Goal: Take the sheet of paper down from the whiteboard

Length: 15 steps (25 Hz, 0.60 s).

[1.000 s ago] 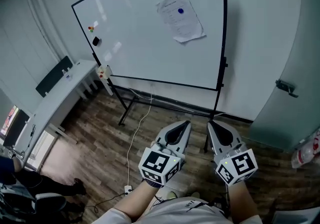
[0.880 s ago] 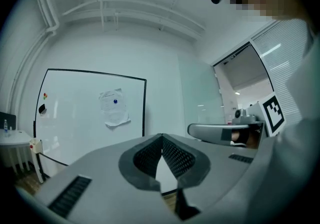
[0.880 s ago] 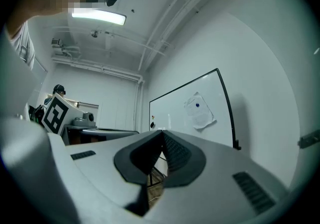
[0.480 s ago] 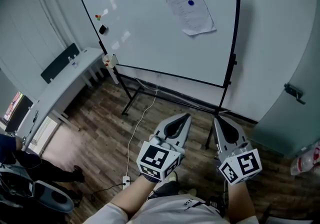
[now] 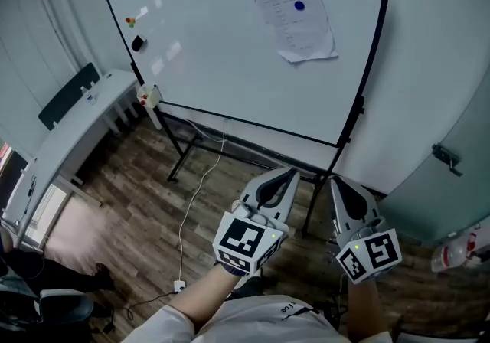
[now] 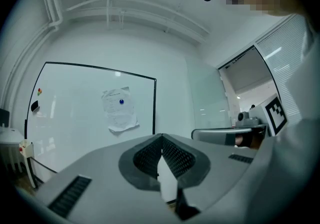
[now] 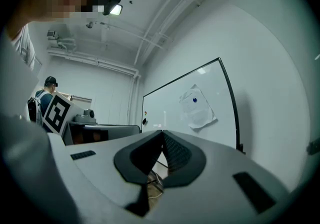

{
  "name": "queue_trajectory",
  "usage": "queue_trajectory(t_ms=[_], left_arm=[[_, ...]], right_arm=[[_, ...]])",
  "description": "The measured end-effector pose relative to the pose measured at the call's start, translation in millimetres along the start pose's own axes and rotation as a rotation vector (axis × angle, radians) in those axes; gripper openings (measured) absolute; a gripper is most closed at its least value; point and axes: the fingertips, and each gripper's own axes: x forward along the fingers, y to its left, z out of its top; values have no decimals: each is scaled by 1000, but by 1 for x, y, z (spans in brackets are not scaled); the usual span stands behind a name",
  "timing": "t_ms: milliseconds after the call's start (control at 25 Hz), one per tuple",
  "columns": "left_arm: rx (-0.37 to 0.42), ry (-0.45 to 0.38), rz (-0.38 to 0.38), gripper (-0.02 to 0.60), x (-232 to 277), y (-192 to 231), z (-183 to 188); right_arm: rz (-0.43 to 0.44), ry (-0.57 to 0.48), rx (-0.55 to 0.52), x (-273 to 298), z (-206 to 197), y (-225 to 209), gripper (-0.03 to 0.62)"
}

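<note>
A printed sheet of paper (image 5: 297, 17) hangs on the whiteboard (image 5: 214, 50), pinned by a round blue magnet (image 5: 298, 5); its lower right corner curls off the board. The sheet also shows in the left gripper view as the paper (image 6: 119, 109) and in the right gripper view as the paper (image 7: 197, 107). My left gripper (image 5: 292, 174) and right gripper (image 5: 334, 181) are held side by side low in the head view, well short of the board. Both are shut with nothing between the jaws and point at the board's stand.
The whiteboard stands on a black wheeled frame (image 5: 331, 158) over wood flooring. Small magnets (image 5: 131, 21) and a black eraser (image 5: 138, 43) sit at the board's left. A white desk (image 5: 73, 135) lies left, a cable (image 5: 195, 196) runs across the floor, a grey door (image 5: 452, 150) right.
Both grippers and my view have moved closer to the whiteboard, which now looms larger. The paper hangs as before. Both grippers stay shut.
</note>
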Motion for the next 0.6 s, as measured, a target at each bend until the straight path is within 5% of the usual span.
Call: queue_trajectory(t_ms=[600], left_arm=[[32,-67,-91,14,88,131,25]], right_arm=[[-102,15,-48,144,0,-37,14]])
